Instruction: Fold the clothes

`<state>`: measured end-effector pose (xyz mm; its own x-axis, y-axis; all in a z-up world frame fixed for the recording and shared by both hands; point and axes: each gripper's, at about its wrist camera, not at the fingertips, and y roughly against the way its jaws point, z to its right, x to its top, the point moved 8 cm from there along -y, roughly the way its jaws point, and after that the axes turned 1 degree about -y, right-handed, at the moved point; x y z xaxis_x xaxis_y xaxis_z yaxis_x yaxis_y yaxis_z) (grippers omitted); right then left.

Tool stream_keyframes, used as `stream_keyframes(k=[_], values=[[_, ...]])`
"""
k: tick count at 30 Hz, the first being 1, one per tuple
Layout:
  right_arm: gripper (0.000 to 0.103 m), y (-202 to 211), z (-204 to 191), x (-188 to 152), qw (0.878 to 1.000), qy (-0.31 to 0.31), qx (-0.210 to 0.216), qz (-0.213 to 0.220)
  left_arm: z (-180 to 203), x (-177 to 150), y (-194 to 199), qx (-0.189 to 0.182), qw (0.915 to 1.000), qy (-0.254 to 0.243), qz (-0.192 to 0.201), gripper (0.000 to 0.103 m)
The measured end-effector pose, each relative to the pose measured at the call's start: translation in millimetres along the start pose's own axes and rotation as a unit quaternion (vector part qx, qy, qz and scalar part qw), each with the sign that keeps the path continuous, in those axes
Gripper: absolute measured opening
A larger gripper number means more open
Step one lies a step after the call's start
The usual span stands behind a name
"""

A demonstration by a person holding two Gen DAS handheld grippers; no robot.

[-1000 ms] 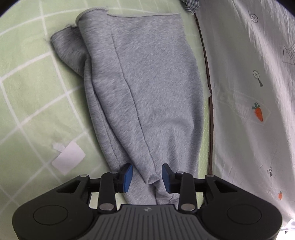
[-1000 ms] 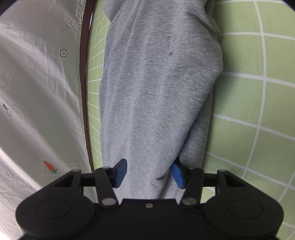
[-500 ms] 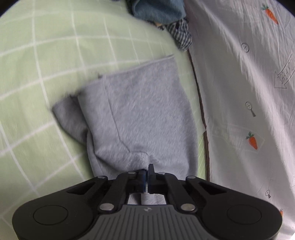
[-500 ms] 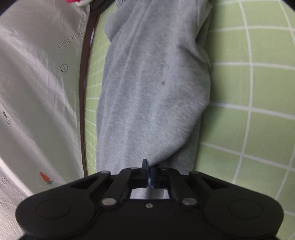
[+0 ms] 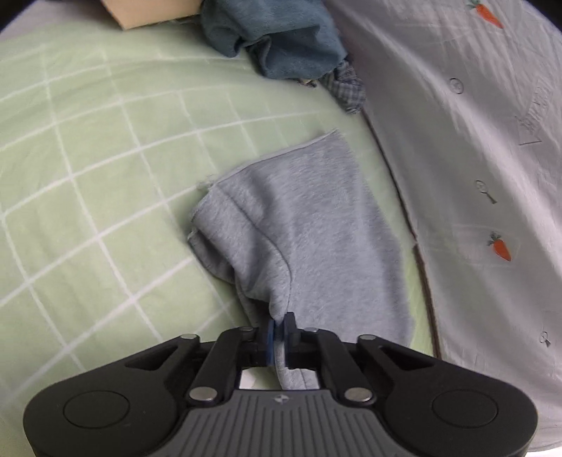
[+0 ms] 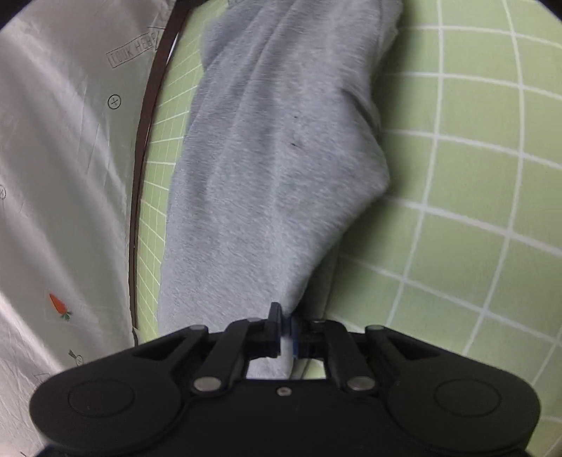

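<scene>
Grey garment [image 5: 309, 246] lies on a green checked sheet [image 5: 87, 175], near its edge beside a white carrot-print cloth [image 5: 474, 175]. Left gripper [image 5: 279, 328] and right gripper [image 6: 285, 325] each pinch its fabric, jaws opening slightly.

Green checked sheet [image 5: 87, 211], carrot-print white cloth [image 5: 491, 175], perhaps a cardboard box [image 5: 151, 12]

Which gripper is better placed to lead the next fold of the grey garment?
Neither clearly: left gripper and right gripper each pinch the grey garment, jaws opening slightly; both should probably carry it together.
</scene>
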<state>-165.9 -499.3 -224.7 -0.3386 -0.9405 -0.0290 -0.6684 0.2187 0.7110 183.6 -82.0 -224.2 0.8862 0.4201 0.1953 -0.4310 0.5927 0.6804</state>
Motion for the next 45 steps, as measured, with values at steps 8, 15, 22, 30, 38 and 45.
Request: stream_keyframes(k=[8, 15, 22, 30, 38, 45], values=[[0.061, 17.8, -14.7, 7.6, 0.998, 0.056, 0.012, 0.014, 27.6, -11.8, 1.5, 0.024, 0.9974, -0.068, -0.007, 0.043], [0.091, 42.0, -2.1, 31.9, 0.994, 0.107, -0.020, 0.027, 39.5, -73.4, 2.6, 0.017, 0.9949, -0.089, -0.044, 0.048], [0.103, 69.5, 27.8, 90.9, 0.986, 0.145, -0.055, 0.060, 51.5, -144.2, 0.5, 0.037, 0.9914, -0.110, -0.060, 0.054], [0.103, 77.5, 33.9, 197.2, 0.978, 0.176, -0.065, 0.091, 54.9, -195.3, 16.5, 0.055, 0.9952, -0.076, -0.029, 0.062], [0.103, 63.0, 25.3, 226.4, 0.972, 0.209, -0.063, 0.089, 17.9, -171.1, 26.2, 0.053, 0.9965, 0.054, 0.037, 0.062], [0.103, 51.3, 15.4, 215.7, 0.967, 0.208, -0.094, 0.116, -6.8, -105.7, 28.2, 0.025, 0.9900, 0.112, 0.082, 0.062]])
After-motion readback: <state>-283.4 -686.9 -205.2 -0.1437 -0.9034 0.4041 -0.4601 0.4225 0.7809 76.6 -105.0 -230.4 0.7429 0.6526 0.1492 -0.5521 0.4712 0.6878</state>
